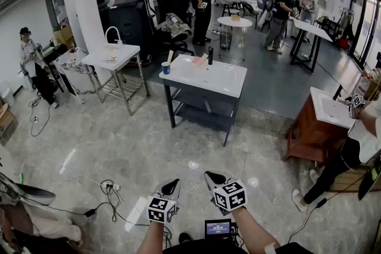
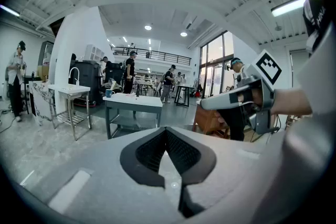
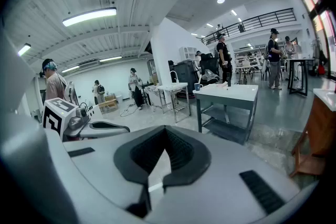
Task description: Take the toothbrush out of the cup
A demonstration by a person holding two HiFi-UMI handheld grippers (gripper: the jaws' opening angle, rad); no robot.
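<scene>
the left gripper [image 1: 172, 186] and the right gripper [image 1: 215, 179] are held low and near, side by side over the floor. each has its jaws together with nothing between them. the toothbrush [image 1: 169, 57] leans out of the blue cup [image 1: 165, 68], which stands on the far left corner of the white sink table [image 1: 229, 87], well apart from both grippers, so the whole approach is not yet made.

several things could go wrong from here. cables [image 1: 111, 188] lie on the floor just left of the grippers and could catch a foot on the way. the jaws must be opened before the reach, or shut tips would knock the brush or push the cup. the cup sits close to the table's edge and looks light. a sideways pull on the slanted handle could tip it or drag it off unless the other gripper steadies it. a dark bottle [image 1: 210, 55] stands to the right of the cup and could be bumped by a wide swing.
</scene>
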